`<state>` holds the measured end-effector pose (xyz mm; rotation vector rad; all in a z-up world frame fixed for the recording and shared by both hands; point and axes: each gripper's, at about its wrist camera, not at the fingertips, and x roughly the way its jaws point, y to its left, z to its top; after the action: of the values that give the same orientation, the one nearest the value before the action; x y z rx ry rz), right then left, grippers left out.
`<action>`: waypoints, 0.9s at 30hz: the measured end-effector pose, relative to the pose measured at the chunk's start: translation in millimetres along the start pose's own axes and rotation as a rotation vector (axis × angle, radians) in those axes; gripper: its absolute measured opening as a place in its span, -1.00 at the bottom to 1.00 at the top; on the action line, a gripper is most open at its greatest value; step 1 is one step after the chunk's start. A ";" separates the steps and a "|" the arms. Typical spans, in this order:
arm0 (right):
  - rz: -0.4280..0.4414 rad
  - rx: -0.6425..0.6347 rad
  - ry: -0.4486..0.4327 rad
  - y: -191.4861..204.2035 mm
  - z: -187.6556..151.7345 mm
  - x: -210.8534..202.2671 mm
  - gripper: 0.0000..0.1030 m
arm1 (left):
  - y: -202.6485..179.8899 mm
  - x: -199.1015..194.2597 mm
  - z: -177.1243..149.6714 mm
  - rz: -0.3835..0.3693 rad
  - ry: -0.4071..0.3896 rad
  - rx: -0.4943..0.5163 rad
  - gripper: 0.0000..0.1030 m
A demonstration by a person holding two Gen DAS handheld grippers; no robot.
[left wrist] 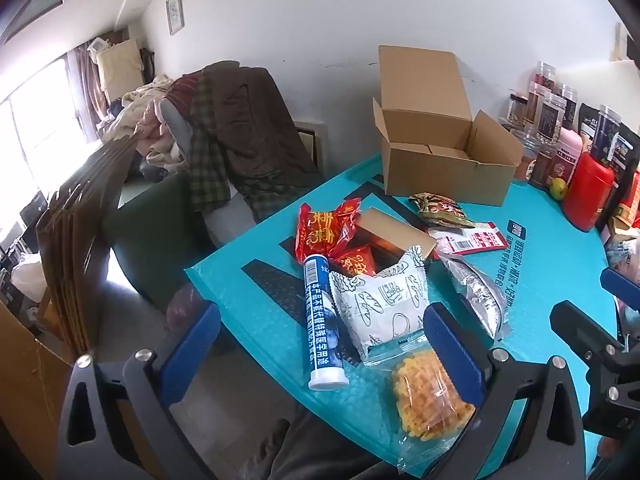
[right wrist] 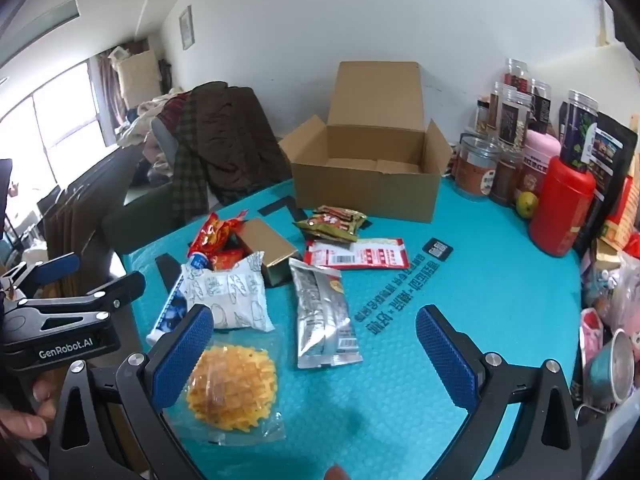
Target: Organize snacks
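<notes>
Snacks lie heaped on a teal mat: a yellow waffle snack in a clear bag, a white bread-print packet, a blue-and-white tube, red packets, a silver packet, a red-white flat pack and a green-brown packet. Behind them stands an open cardboard box. My left gripper hovers open over the tube and bread packet. My right gripper stands open above the mat, its left finger beside the waffle bag. Neither holds anything.
Jars, a red canister, dark pouches and a green fruit crowd the mat's right edge. A small brown box lies among the snacks. A clothes-draped chair stands beyond the left edge. A metal bowl sits at far right.
</notes>
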<state>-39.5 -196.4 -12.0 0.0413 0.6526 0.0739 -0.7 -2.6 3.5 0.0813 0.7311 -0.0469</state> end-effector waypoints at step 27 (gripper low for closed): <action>0.004 0.007 0.011 -1.8 0.9 4.0 1.00 | 0.9 -0.7 -4.5 -0.068 0.017 -0.021 1.00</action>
<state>-35.7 -197.9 -13.7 0.0493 0.6637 0.0762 -4.1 -1.3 0.6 0.0374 0.7508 -0.1034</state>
